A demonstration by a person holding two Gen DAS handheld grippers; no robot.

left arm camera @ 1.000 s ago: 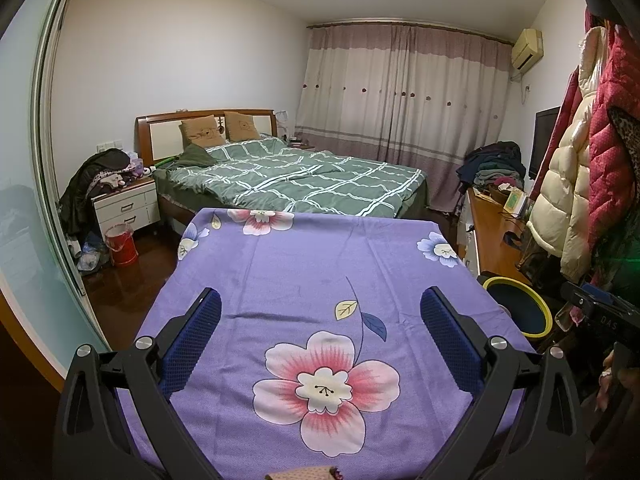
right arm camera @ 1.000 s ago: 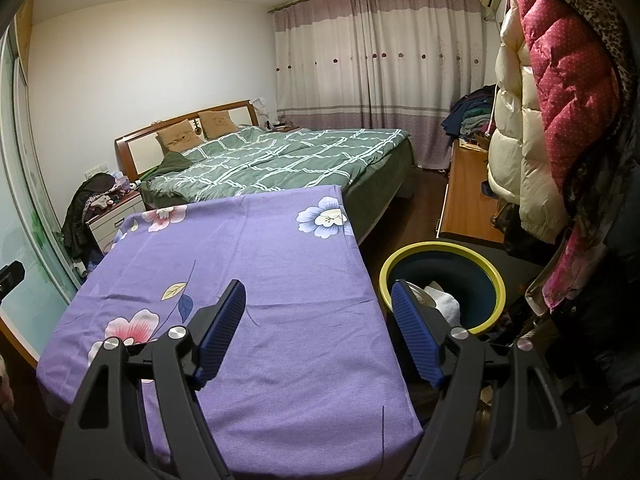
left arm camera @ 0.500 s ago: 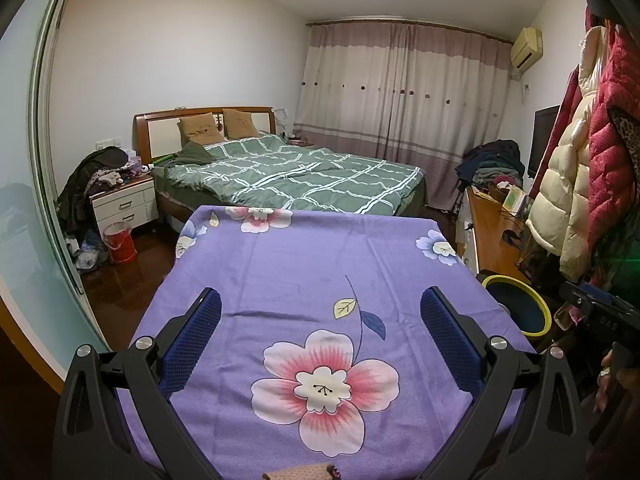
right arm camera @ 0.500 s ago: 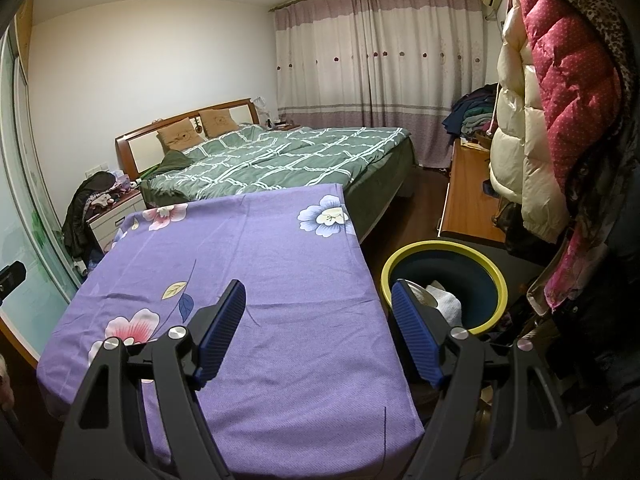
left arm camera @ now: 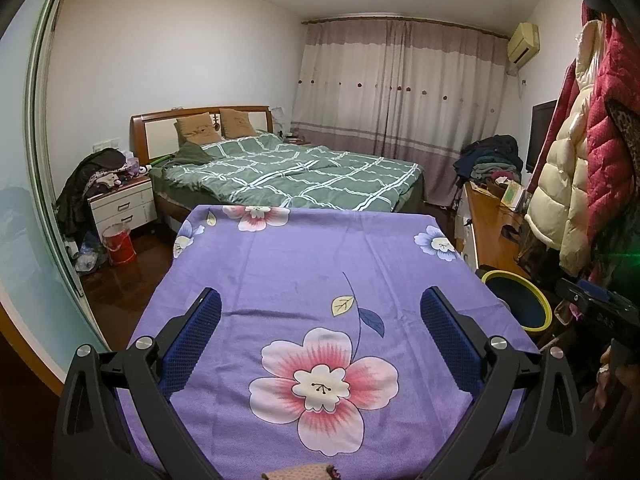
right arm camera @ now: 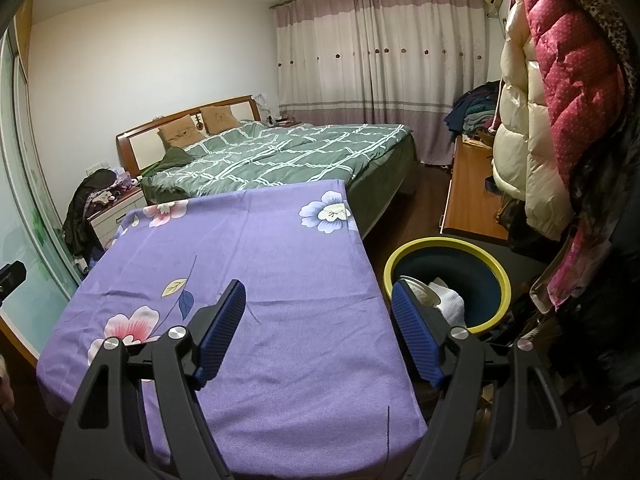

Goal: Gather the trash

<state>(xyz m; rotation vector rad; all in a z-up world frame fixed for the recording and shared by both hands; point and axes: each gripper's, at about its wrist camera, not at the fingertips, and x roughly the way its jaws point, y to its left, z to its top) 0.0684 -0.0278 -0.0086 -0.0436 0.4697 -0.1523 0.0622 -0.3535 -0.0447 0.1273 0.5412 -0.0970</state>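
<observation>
Both grippers, left gripper (left arm camera: 320,336) and right gripper (right arm camera: 318,328), apart and empty; white wad (right arm camera: 450,302) in bin (right arm camera: 502,280) looks light, soft, pinch anywhere.

matt woven purple tablecloth (left arm camera: 304,264), lower centre; glossy dark wood floor (left arm camera: 124,276), left; smooth plastic bin (right arm camera: 496,268), yellow rim; textured blue pads (right arm camera: 222,330).
</observation>
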